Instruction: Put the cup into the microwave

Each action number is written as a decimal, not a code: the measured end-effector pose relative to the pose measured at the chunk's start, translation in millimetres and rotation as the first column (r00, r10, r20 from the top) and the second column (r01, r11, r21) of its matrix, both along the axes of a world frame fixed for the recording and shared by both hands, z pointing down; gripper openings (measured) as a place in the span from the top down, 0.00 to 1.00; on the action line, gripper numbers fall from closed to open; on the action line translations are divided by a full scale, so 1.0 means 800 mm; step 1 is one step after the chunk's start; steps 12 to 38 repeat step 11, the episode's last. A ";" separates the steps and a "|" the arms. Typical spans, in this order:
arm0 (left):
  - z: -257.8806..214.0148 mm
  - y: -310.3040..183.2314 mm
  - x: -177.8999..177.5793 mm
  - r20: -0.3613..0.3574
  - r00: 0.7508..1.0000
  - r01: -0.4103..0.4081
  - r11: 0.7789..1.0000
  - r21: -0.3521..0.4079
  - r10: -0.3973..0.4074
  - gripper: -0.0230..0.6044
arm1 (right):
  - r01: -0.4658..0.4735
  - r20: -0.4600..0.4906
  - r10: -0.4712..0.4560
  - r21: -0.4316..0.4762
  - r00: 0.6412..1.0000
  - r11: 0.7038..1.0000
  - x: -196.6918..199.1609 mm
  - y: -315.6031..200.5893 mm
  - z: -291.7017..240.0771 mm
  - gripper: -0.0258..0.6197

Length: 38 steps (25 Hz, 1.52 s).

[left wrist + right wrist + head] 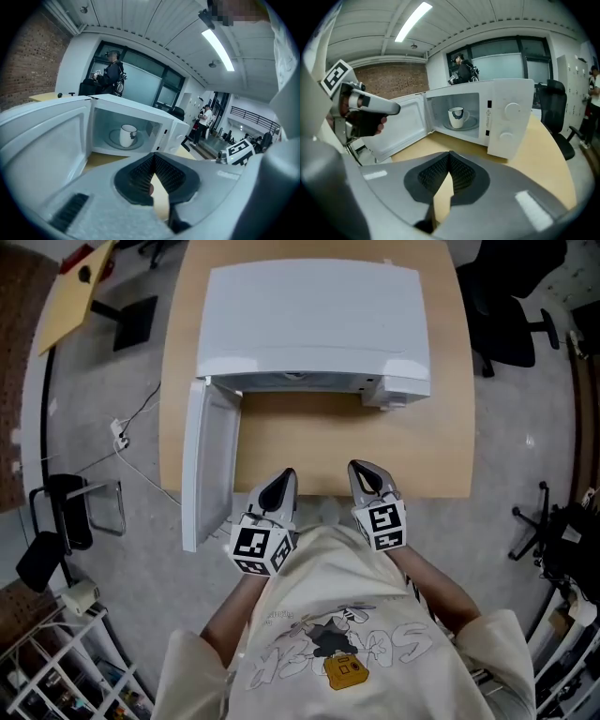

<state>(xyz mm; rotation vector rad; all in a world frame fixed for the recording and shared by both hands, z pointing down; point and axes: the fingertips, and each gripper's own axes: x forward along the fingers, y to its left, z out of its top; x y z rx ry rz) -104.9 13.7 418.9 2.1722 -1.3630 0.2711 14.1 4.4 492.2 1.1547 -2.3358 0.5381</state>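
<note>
The white microwave (314, 324) stands at the back of the wooden table (431, 456) with its door (208, 465) swung open to the left. Inside, a white cup (127, 135) stands upright on the glass turntable (112, 139); the right gripper view shows the cup (457, 116) too. From the head view the cup is hidden under the microwave's top. My left gripper (281, 480) and right gripper (364, 472) hang side by side at the table's near edge, well short of the microwave. Both are shut with nothing between their pads.
A black office chair (511, 306) stands at the right of the table, another (56, 521) on the floor at the left. A cable (127, 442) trails over the floor by the open door. People (112, 75) stand far behind the microwave.
</note>
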 end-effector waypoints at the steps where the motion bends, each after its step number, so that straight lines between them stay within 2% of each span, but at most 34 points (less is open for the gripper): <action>1: 0.001 -0.001 0.005 0.000 1.000 -0.011 1.000 0.002 0.011 0.96 | 0.000 0.007 0.000 0.001 1.000 1.000 0.006 0.008 -0.006 0.95; 8: 0.009 -0.013 0.035 0.008 0.997 -0.071 0.997 -0.001 0.071 0.96 | -0.111 0.057 0.109 0.022 0.992 0.994 0.054 0.004 -0.040 0.95; 38: 0.009 -0.013 0.037 0.008 0.997 -0.072 0.997 -0.002 0.072 0.96 | -0.116 0.047 0.114 0.034 0.992 0.993 0.056 0.011 -0.044 0.95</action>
